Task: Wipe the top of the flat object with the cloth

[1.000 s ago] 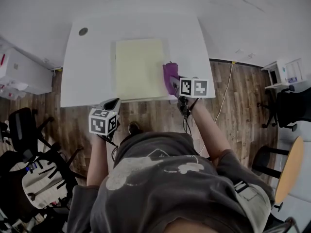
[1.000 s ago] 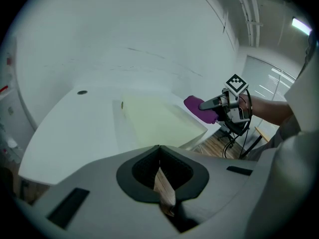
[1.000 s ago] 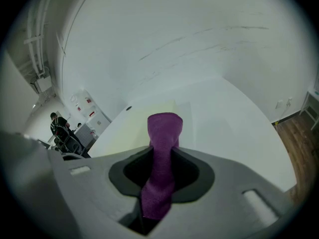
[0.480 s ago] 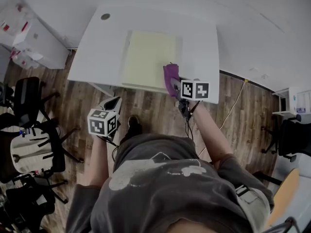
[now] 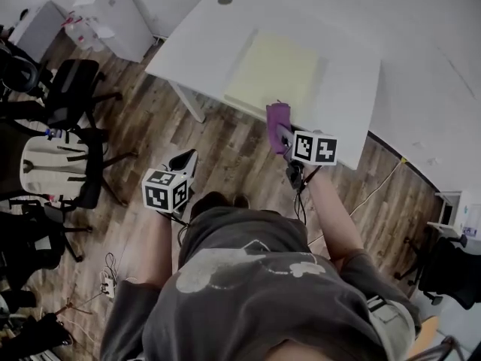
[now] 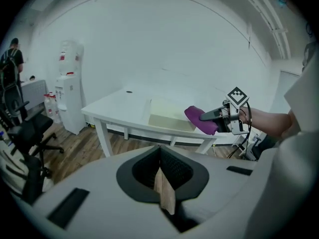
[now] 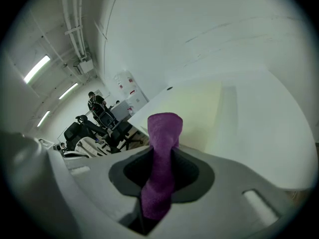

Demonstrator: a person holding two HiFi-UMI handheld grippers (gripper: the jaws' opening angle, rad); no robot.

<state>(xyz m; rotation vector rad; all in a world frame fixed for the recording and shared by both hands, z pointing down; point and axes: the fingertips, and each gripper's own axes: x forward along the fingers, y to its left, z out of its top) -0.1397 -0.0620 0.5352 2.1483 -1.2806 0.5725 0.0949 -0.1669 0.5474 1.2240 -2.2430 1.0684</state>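
Right gripper is clamped on the purple cloth; its own view shows the cloth bunched upright between the jaws and standing out past them. Left gripper has its jaws together on nothing and hangs low over the wood floor, well apart from the worktop. The pale yellow flat object lies flat on the worktop, near its front edge. The cloth sits at the object's near corner, about over the worktop's front edge; contact cannot be told, and from the left gripper view it looks lifted just clear. Judgement: the cloth is in hand, but the top shows no wipe marks to go by, and nearly the whole surface lies beyond the cloth, so I'd count the passes across it as left to do. Room: the worktop is bare around the object, with open margin beyond it and to its sides. Office chairs and a white cabinet stand off to the left, clear of the wiping path.
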